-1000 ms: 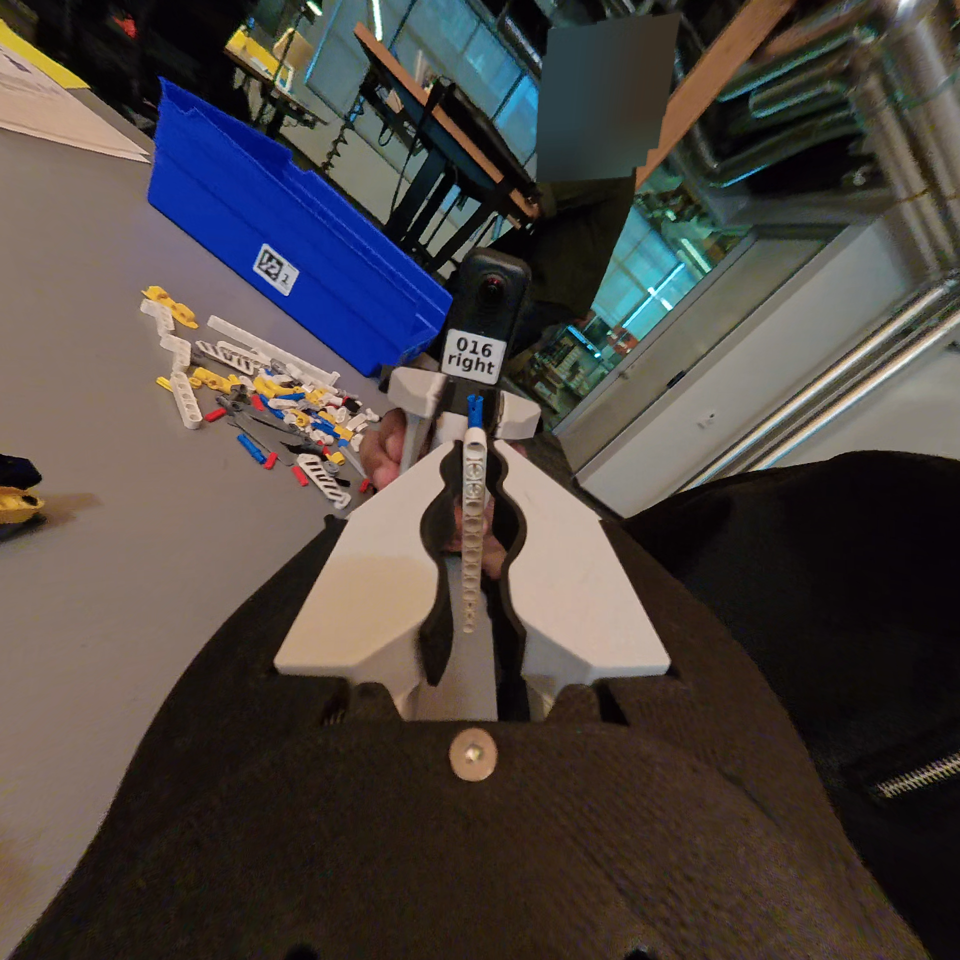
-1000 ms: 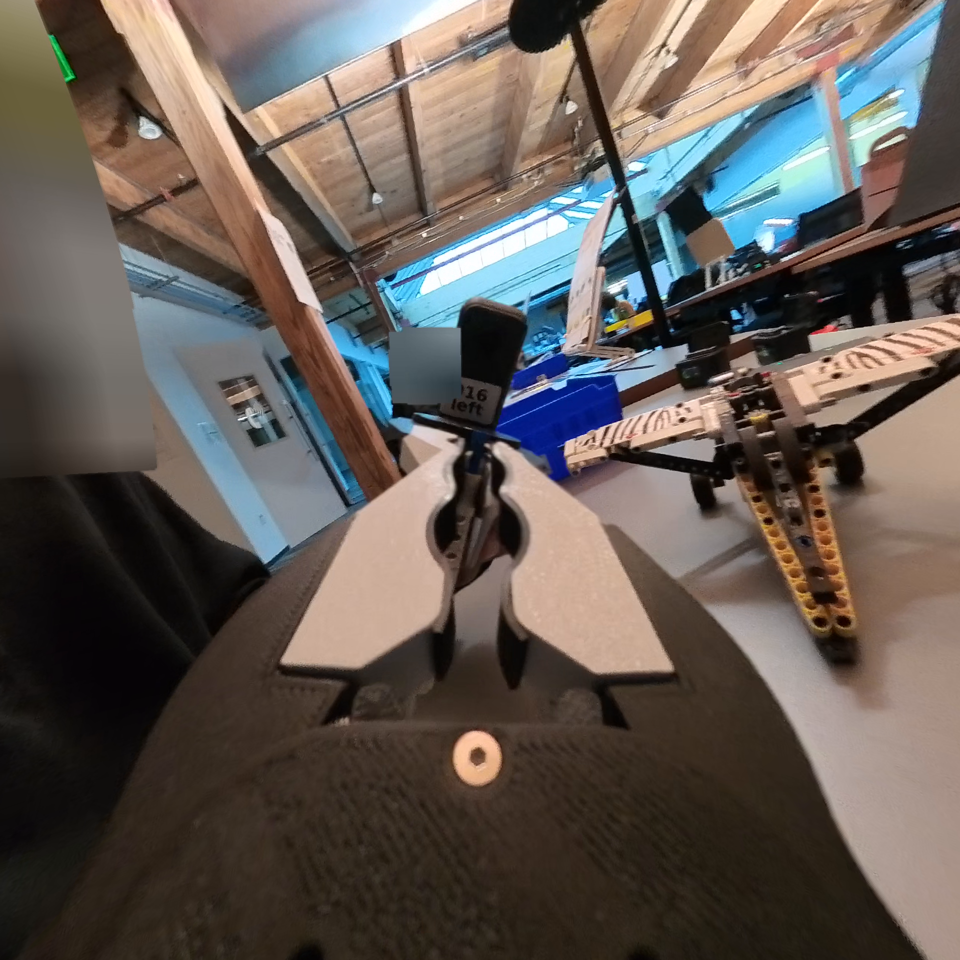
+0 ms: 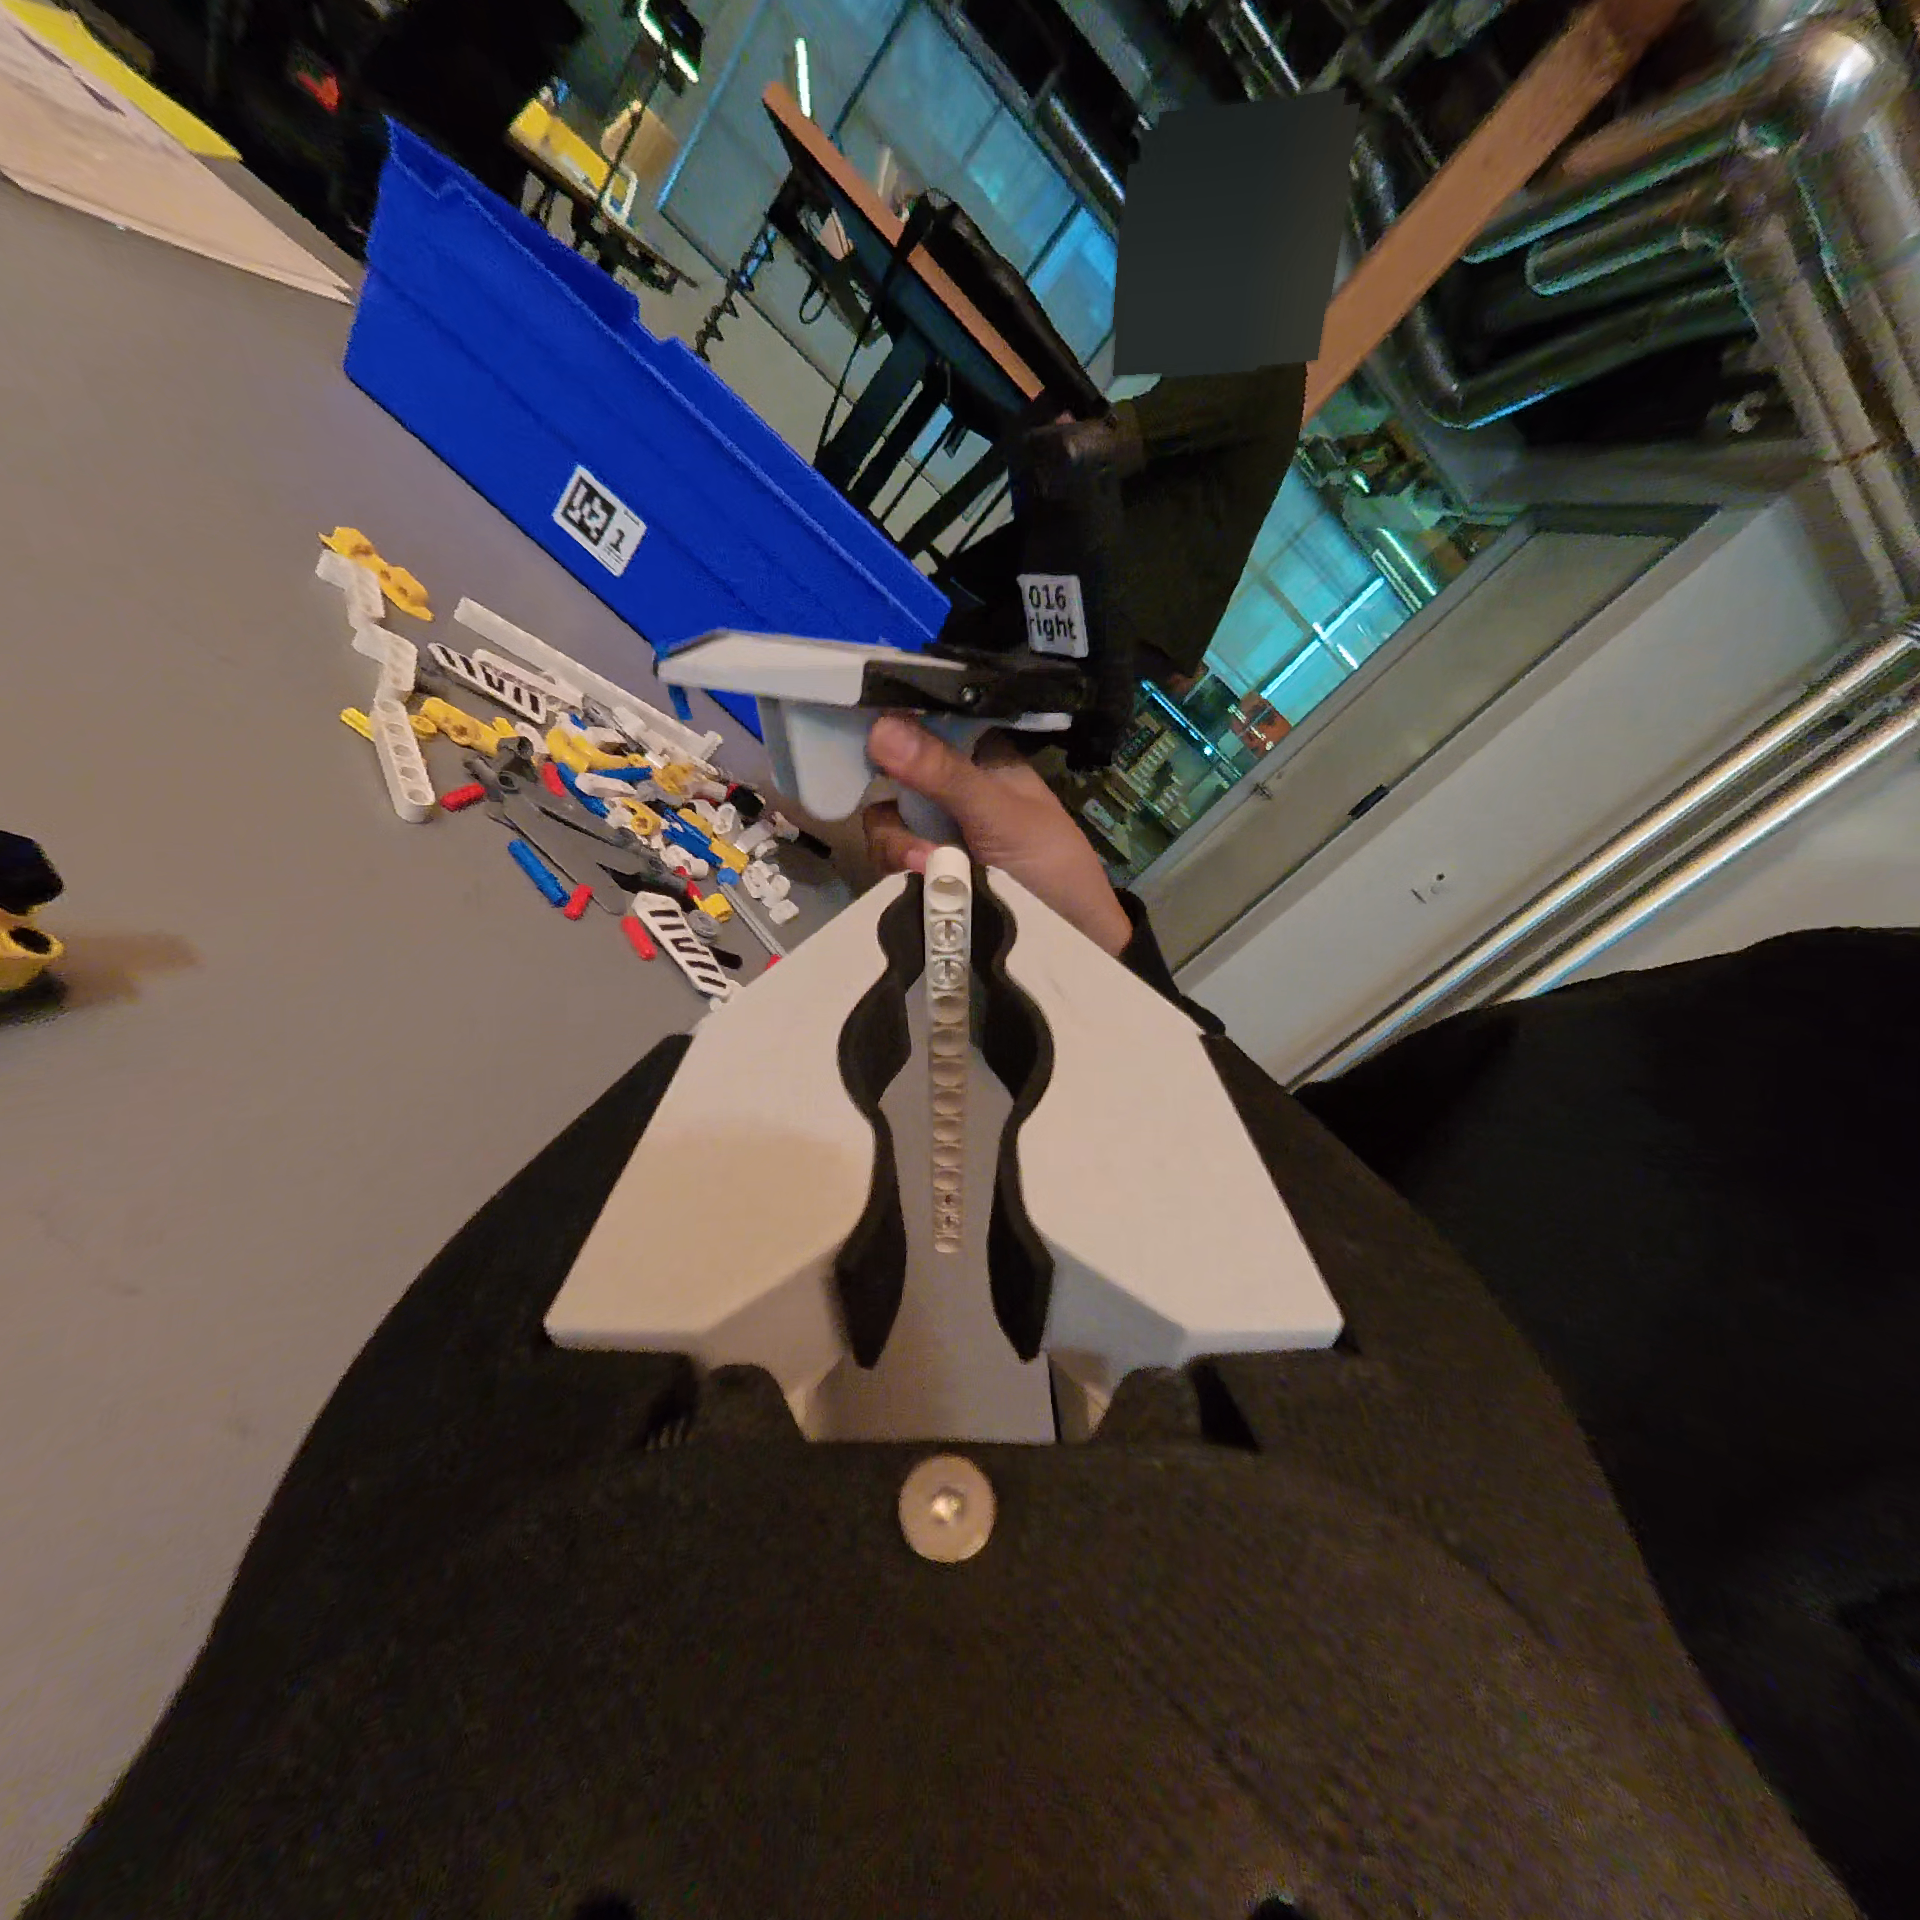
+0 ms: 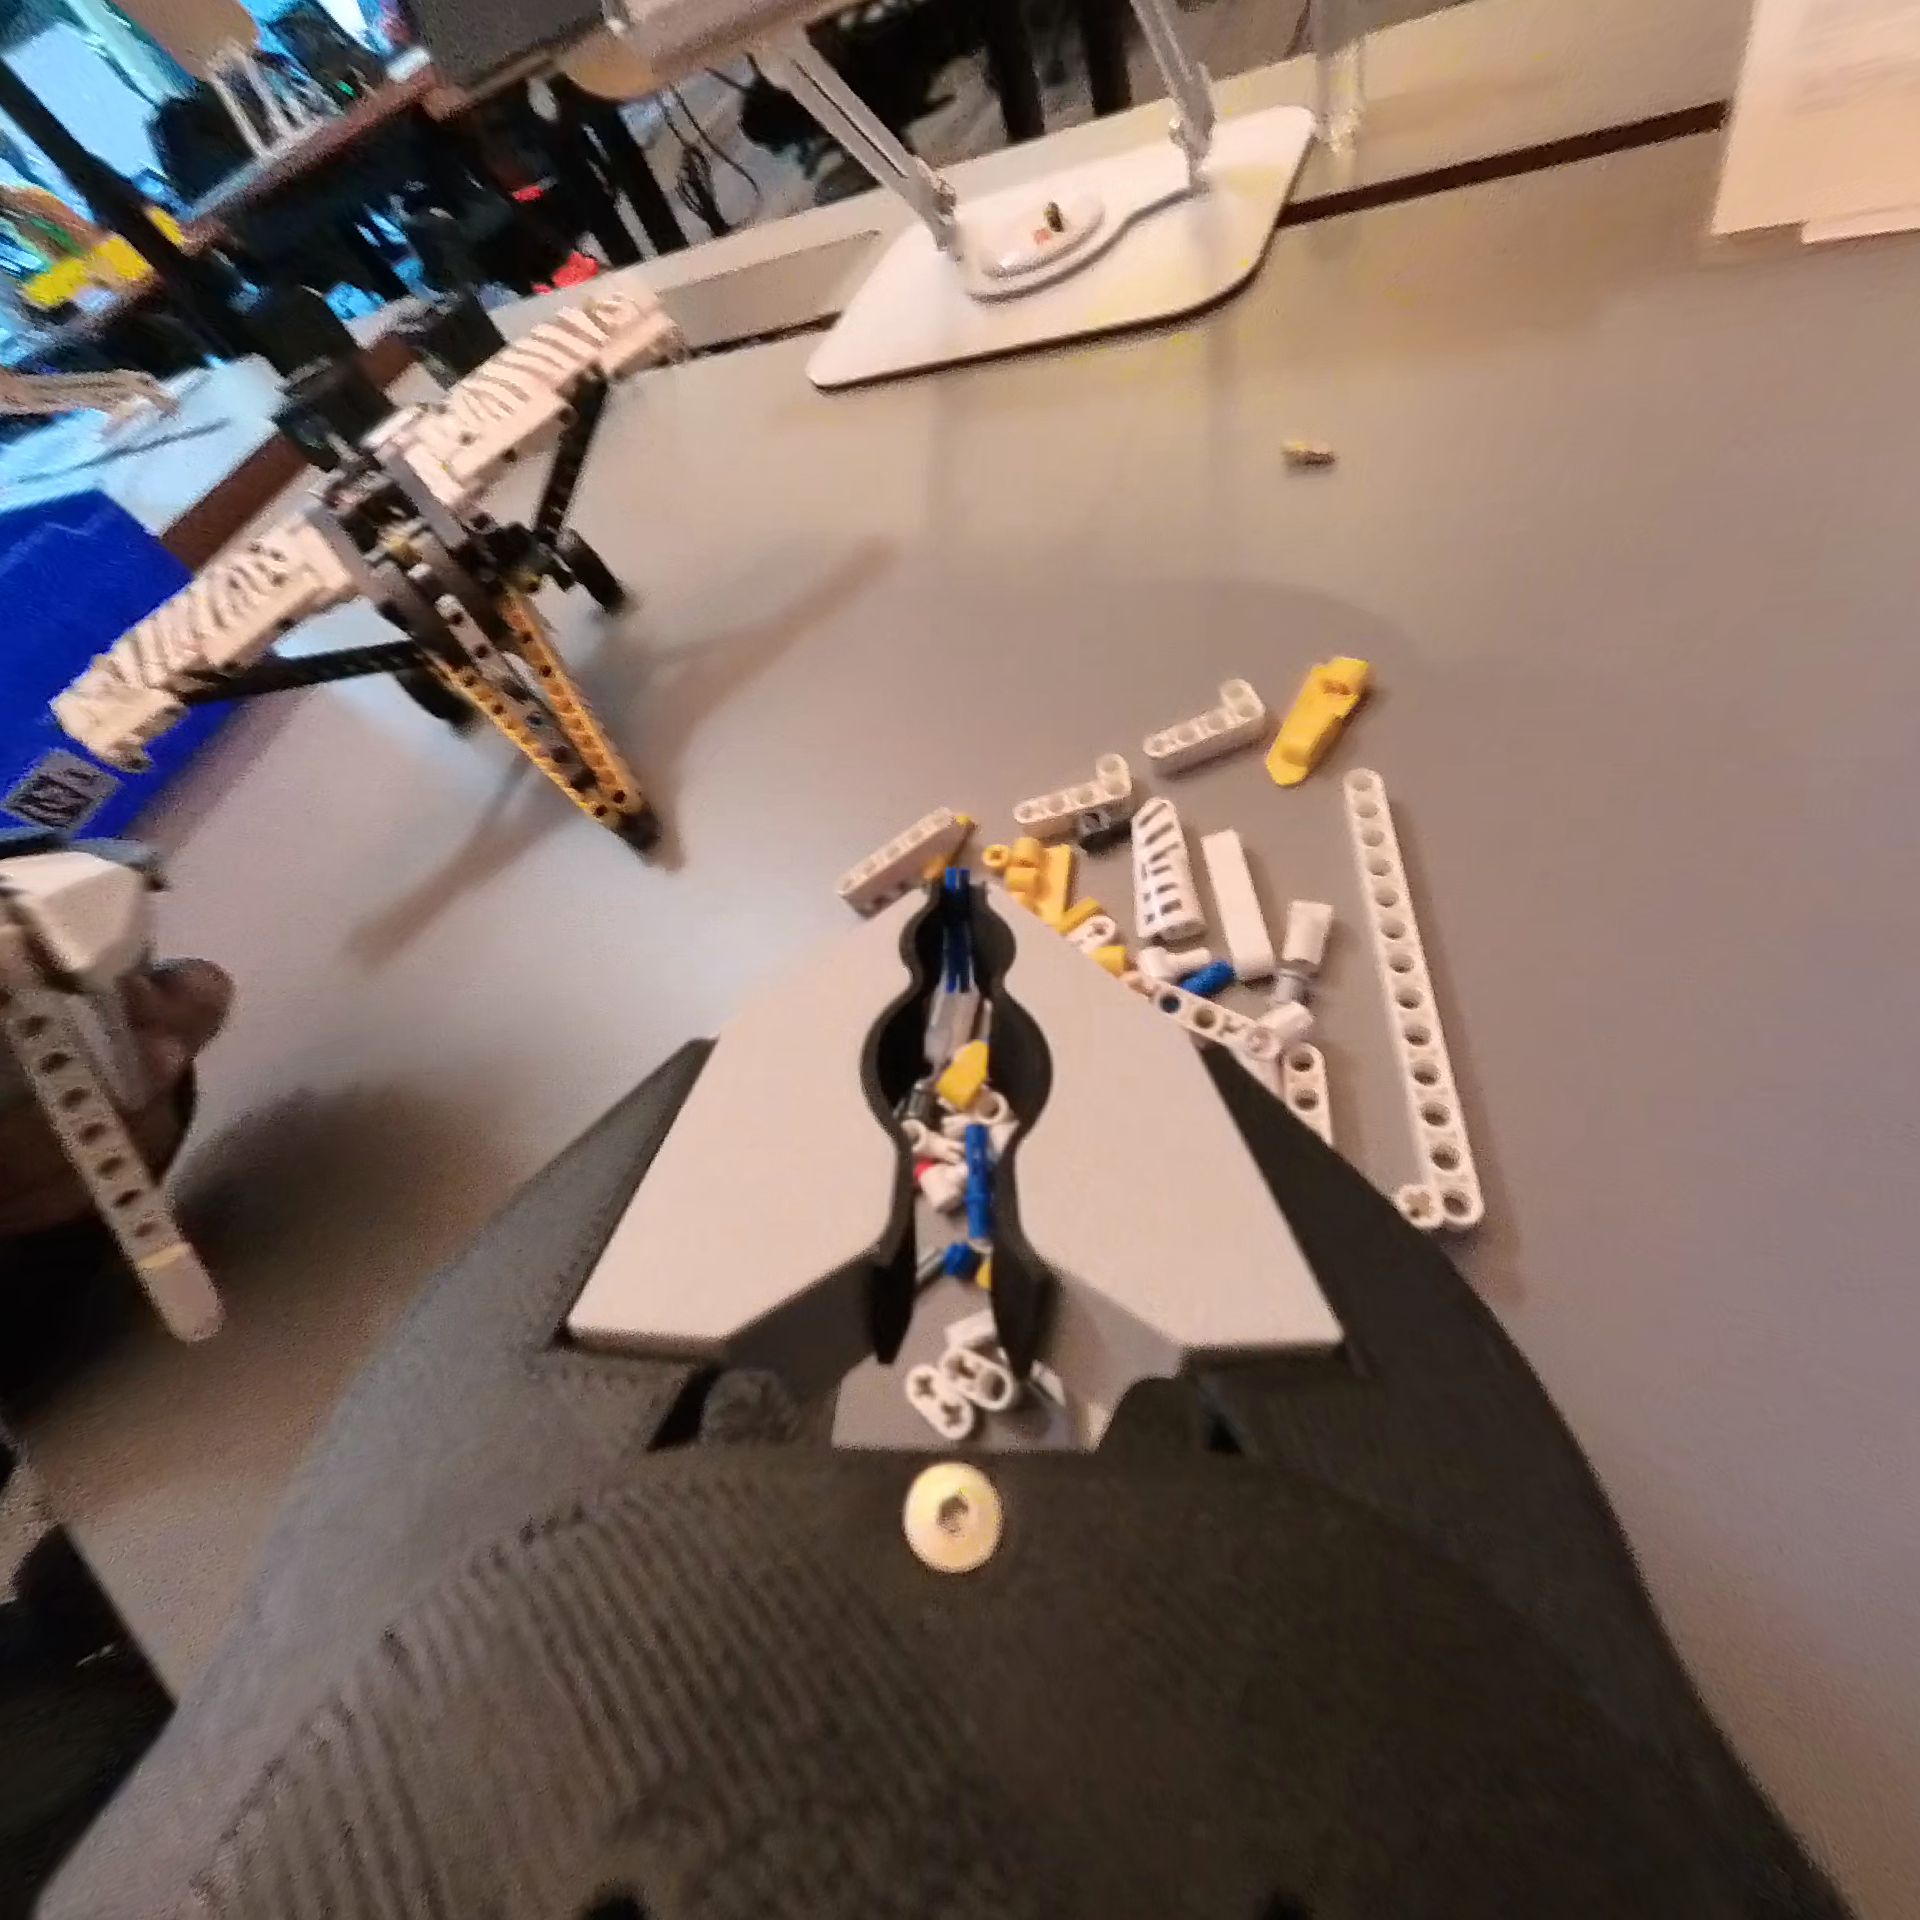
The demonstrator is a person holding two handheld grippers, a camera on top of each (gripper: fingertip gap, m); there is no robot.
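My left gripper (image 3: 948, 883) is shut on a long white beam with holes (image 3: 948, 1039), which stands edge-on between the pads with its tip past the fingertips. It also shows at the left edge of the right wrist view (image 4: 94, 1122). My right gripper (image 4: 954, 899) is shut on a small blue pin (image 4: 954, 935) and hangs over a pile of loose white, yellow and blue parts (image 4: 1195, 914) on the grey table (image 4: 1039, 582). In the left wrist view the right gripper (image 3: 675, 670), held by a hand, points left, above and apart from the beam's tip.
A blue bin (image 3: 582, 416) stands behind the pile of parts (image 3: 582, 769). A built model of striped white, black and yellow beams (image 4: 468, 582) stands at the left. A white stand base (image 4: 1060, 239) lies at the back. A long white beam (image 4: 1408, 987) lies at the right. My hands' fingertips stand some 15 cm from each other.
The right gripper, which met the white beam's tip with the blue pin, has drawn away and turned over the parts pile, pin still gripped. The left gripper still holds the beam.
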